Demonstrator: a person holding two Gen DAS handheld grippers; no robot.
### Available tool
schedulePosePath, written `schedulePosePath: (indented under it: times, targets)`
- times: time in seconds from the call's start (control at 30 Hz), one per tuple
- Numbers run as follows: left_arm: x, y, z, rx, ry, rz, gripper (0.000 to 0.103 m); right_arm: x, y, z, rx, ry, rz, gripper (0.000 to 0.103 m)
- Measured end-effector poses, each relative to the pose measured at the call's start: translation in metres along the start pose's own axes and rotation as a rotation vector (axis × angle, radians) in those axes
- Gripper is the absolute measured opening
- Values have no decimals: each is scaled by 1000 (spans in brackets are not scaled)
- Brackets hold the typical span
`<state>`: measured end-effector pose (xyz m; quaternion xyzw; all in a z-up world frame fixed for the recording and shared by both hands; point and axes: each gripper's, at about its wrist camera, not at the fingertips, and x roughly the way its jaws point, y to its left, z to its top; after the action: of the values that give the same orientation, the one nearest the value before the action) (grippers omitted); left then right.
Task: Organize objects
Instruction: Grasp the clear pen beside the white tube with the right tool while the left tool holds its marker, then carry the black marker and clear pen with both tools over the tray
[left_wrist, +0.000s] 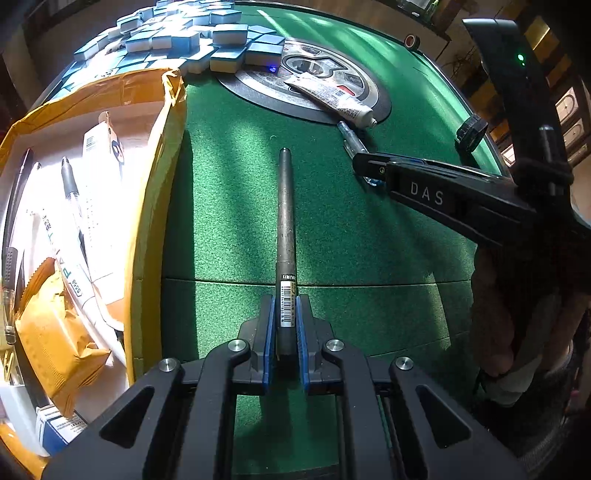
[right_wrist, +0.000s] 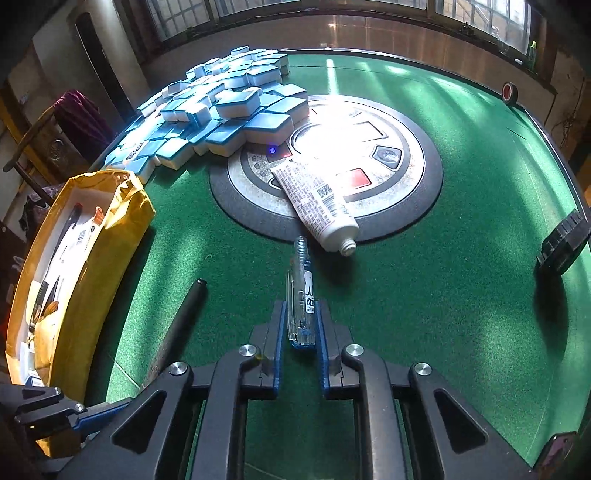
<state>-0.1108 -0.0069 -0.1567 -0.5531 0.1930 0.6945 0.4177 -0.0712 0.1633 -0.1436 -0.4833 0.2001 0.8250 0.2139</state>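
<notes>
My left gripper (left_wrist: 285, 299) is shut on the labelled end of a grey pen (left_wrist: 285, 206), whose shaft points away over the green felt. That grey pen (right_wrist: 181, 317) also shows at the left of the right wrist view. A clear pen with blue print (right_wrist: 301, 291) lies on the felt between the blue pads of my right gripper (right_wrist: 301, 306), and the pads close in on its sides. From the left wrist view, the right gripper (left_wrist: 364, 162) reaches in from the right over the clear pen (left_wrist: 351, 138). A white tube (right_wrist: 317, 203) lies just beyond it.
A yellow cardboard box (left_wrist: 155, 192) at the left holds pens, packets and small cartons. Blue-and-white mahjong tiles (right_wrist: 229, 107) are heaped at the back left, next to the round centre console (right_wrist: 406, 177). A black knob (right_wrist: 563, 243) and a tape roll (right_wrist: 509, 92) sit by the right rim.
</notes>
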Motion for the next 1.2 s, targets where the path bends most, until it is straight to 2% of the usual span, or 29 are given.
schedulePosePath:
  times: [0.13,0.23,0.37,0.4,0.57,0.63,0.67,0.73,0.8,1.0,1.2]
  targets:
    - [-3,-4,-12,13,8,-10,9,-17,4,-33,28,11,48,13]
    - [-4,-3,-13,-6,19,-53,9,-28,3,-55,63,9,88,13]
    - [-14,-8,-3,-2,-24,-35,15,-37,-4,-69,113,-8,107,13]
    - [-13,-12,1,12,-31,-30,18,-37,-6,-70,122,-11,110,13]
    - [8,-26,17,69,-3,34,18,-40,-7,-74,148,-20,116,13]
    - [11,-31,18,98,-20,73,18,-40,-7,-76,152,-22,118,13]
    - [13,-32,18,107,-17,93,17,-41,-7,-77,154,-23,119,13]
    - [13,-33,17,113,-32,124,8,-42,-7,-80,157,-25,120,13]
    - [12,-31,14,117,-39,131,8,-43,-6,-81,158,-26,123,13]
    - [-11,-21,1,67,-75,50,7,-51,4,-85,180,-43,191,13]
    - [-60,11,-18,-28,-122,-47,8,-76,40,-80,136,-95,272,13]
